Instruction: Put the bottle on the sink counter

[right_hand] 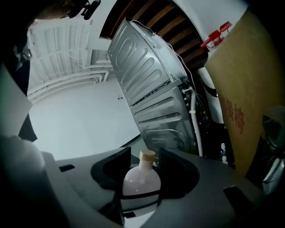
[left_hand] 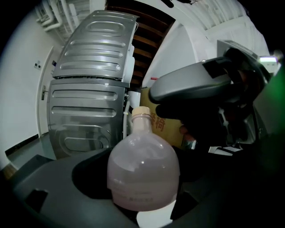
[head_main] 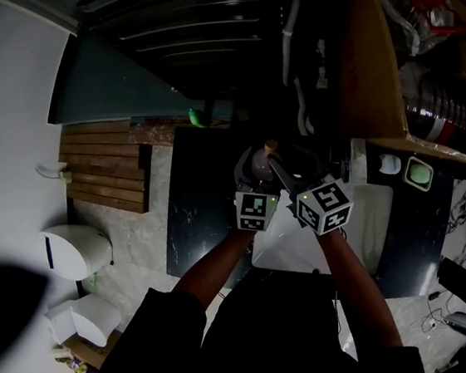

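Observation:
A round pale-pink bottle [head_main: 261, 165] with a cork stopper stands upright over a white surface. In the left gripper view the bottle [left_hand: 143, 171] fills the space between the jaws, and my left gripper [left_hand: 144, 196] is shut on its wide body. In the head view the left gripper [head_main: 255, 162] reaches in from below. My right gripper [head_main: 281, 170] comes at it from the right. In the right gripper view the bottle [right_hand: 141, 178] stands between the tips of the right gripper [right_hand: 140, 171], which is open, with gaps on both sides of the neck.
A ribbed metal appliance panel [left_hand: 89, 89] stands behind the bottle. A cardboard box [head_main: 369, 57] lies to the right. A black counter [head_main: 194, 211] adjoins a white sink [head_main: 374, 215]. Wooden slats [head_main: 105, 167] and a white toilet-like fixture [head_main: 77, 249] are at the left.

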